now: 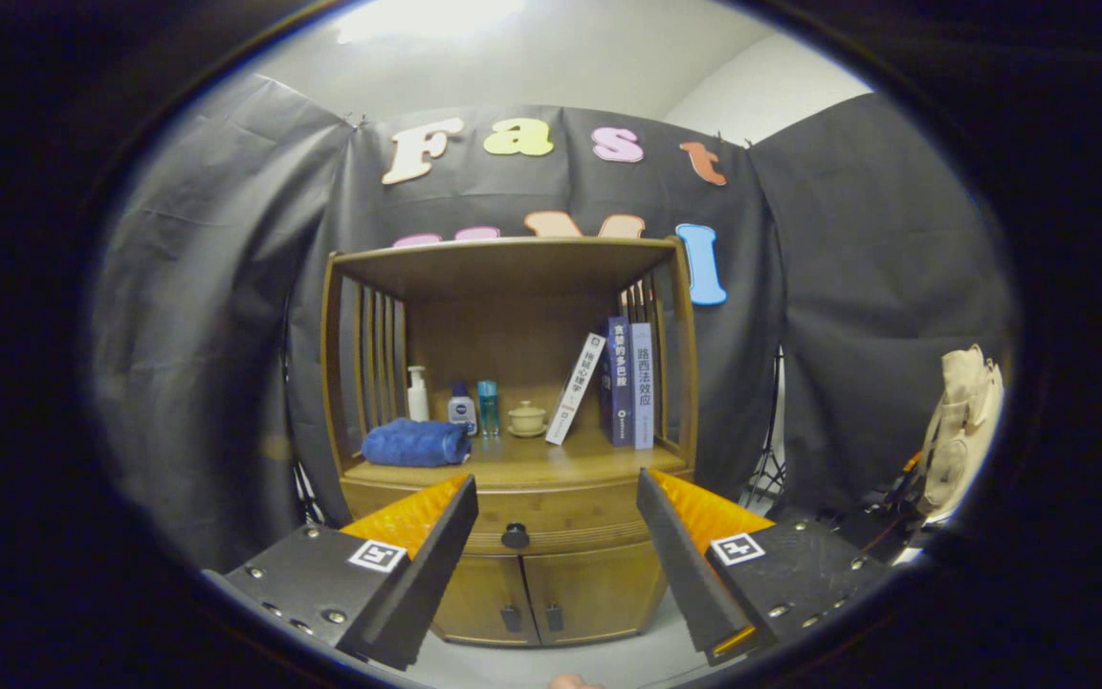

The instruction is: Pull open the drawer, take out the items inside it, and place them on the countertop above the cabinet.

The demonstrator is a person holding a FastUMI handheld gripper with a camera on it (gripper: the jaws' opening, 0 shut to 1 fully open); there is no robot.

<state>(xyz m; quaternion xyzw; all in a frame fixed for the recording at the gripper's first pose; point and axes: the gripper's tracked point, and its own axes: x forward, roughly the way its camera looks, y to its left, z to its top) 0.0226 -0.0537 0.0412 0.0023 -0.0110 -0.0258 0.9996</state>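
Gripper (pixel 556 488) was held back from the cabinet (pixel 513 440), fingers spread wide and empty, framing the closed drawer's knob (pixel 515 536), likely for lining up the pull.

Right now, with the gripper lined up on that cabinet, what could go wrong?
The gripper is open, apart from the closed drawer, whose small dark knob sits between the fingers but beyond them. A knob that small could slip from the grip. The countertop already holds a blue towel, bottles, a lidded cup and a leaning book, so placed items may knock them.
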